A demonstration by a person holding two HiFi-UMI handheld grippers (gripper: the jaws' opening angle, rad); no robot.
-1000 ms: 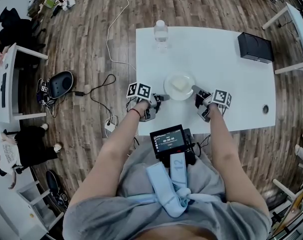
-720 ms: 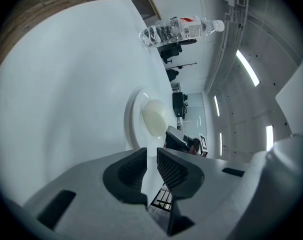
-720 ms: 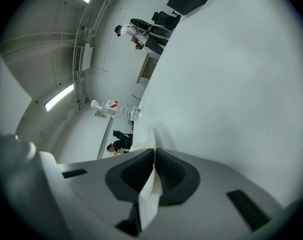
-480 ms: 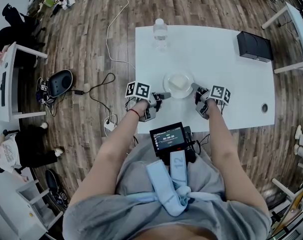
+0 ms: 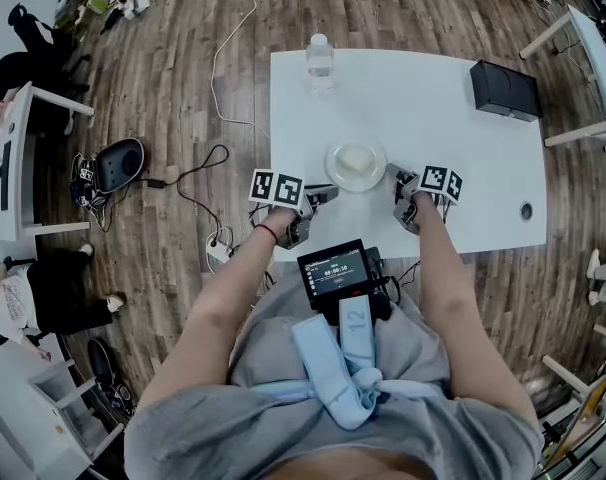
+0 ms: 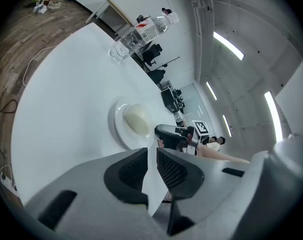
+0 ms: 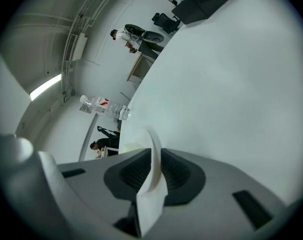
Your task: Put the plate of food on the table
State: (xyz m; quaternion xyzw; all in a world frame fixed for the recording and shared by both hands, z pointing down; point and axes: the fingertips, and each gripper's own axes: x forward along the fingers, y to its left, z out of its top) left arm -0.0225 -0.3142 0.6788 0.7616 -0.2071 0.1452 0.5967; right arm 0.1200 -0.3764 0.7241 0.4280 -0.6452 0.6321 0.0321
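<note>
Plate [image 5: 334, 171] stiff, light, likely breakable; food [image 5: 355, 158] loose, so keep level, grip rim. Right gripper [image 7: 151, 160] clamped on rim; left gripper [image 6: 151, 170] jaws slightly apart, empty.

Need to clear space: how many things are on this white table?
3: the plate of food near the front edge, middle; a water bottle at the far edge, left; a black box at the far right corner. Nothing seems hidden.
</note>
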